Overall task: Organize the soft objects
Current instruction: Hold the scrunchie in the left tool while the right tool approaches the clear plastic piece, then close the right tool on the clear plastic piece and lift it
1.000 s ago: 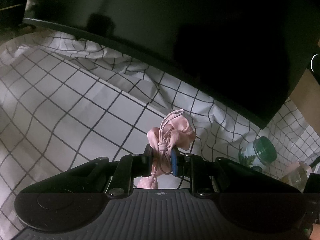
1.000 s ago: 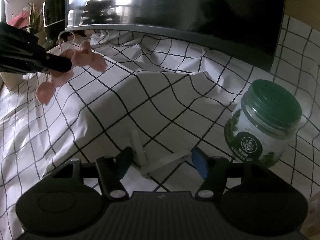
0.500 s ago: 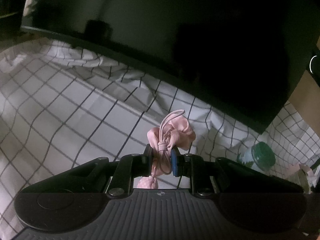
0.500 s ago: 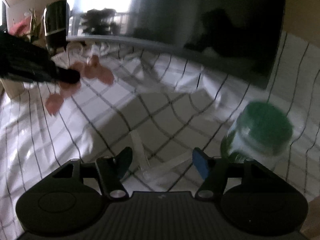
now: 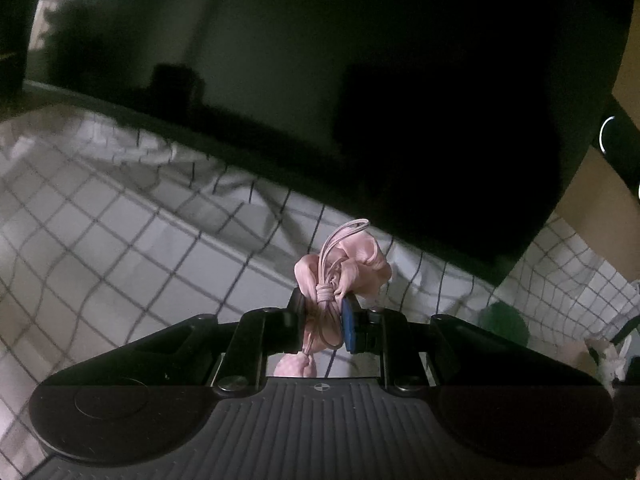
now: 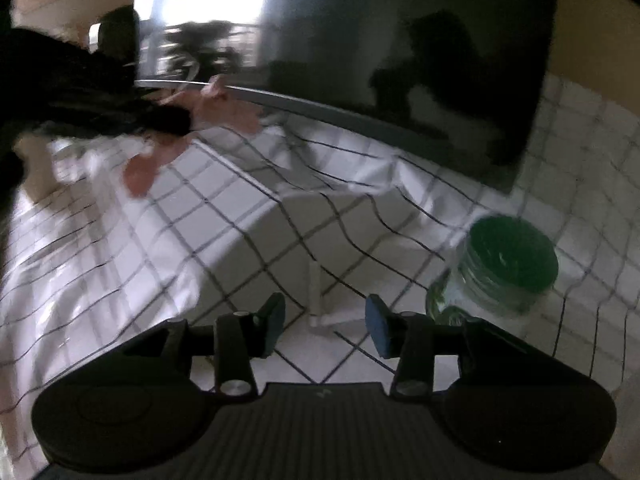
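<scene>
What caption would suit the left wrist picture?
Left gripper shut on a pink fabric scrunchie, above a checked cloth.

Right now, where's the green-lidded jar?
Right wrist view: the jar stands on the checked cloth at lower right, just beyond the right claw, below the dark screen.

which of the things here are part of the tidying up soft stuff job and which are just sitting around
Job:
pink fabric tie, clamped in the left gripper
right gripper, jaws closing on nothing

Lying about:
green-lidded jar
dark screen
checked cloth
</scene>
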Demonstrator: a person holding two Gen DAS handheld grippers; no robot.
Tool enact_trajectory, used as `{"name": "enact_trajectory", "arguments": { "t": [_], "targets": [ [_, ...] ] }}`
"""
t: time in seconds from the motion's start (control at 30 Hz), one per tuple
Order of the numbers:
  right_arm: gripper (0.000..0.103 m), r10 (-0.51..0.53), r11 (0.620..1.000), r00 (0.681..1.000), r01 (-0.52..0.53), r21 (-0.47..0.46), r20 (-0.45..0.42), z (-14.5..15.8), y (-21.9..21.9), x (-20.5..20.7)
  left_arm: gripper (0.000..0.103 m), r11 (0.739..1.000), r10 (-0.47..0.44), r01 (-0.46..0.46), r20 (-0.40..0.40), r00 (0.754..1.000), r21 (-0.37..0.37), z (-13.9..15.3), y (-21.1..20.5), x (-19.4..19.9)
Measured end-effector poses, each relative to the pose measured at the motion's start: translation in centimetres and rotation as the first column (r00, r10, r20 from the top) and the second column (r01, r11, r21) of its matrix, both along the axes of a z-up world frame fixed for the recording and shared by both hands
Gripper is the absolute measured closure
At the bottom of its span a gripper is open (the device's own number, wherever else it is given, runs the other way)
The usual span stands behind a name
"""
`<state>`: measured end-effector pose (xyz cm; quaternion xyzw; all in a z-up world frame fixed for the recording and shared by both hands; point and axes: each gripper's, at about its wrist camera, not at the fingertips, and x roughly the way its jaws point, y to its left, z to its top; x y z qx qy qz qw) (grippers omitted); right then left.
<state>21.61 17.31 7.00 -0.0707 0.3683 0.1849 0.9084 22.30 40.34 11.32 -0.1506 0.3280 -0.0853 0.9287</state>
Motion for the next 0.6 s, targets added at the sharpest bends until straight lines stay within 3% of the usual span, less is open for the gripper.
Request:
{"name": "enact_trajectory", "arguments": {
  "t": [0.1,0.17,0.23,0.33,0.47,0.57,0.6],
  "targets": [
    [0.059,-0.022,1.0,1.0,0.022,-0.014,0.013,-1.2,0.7,1.1,0.082,1.0,-0.011,0.011,-0.021,1.0,0.003,-0.7,0.0,-0.4],
    [0.072,-0.011,1.0,1.0,0.011,-0.019,0.02,-1.8,1.5,2.0,0.082,1.0,-0.014,0.014,-0.03,0.999,0.007,-0.9,0.2,-0.8],
    [0.078,0.009,1.0,1.0,-0.009,0.01,-0.012,-2.3,1.9,2.9,0.082,1.0,-0.009,0.009,-0.037,0.999,0.008,-1.2,0.6,-0.9],
    [0.079,0.052,0.997,0.994,-0.047,0.059,-0.091,-2.8,1.9,3.0,0.082,1.0,0.007,-0.006,-0.04,0.999,0.005,-1.4,1.2,-1.0],
    [0.079,0.162,0.987,0.984,-0.162,0.004,-0.074,-2.7,1.3,-0.3,0.082,1.0,0.017,-0.017,-0.042,0.999,-0.008,-1.6,1.6,-0.9],
    [0.078,0.168,0.981,0.985,-0.17,-0.094,-0.026,-2.7,0.7,-2.4,0.082,1.0,0.014,-0.015,-0.049,0.999,-0.014,-1.8,1.3,-0.7],
    [0.077,0.15,0.985,0.989,-0.15,-0.089,-0.004,-2.3,0.3,-2.9,0.082,1.0,0.011,-0.012,-0.053,0.999,-0.013,-1.9,1.2,-0.6]
  ]
}}
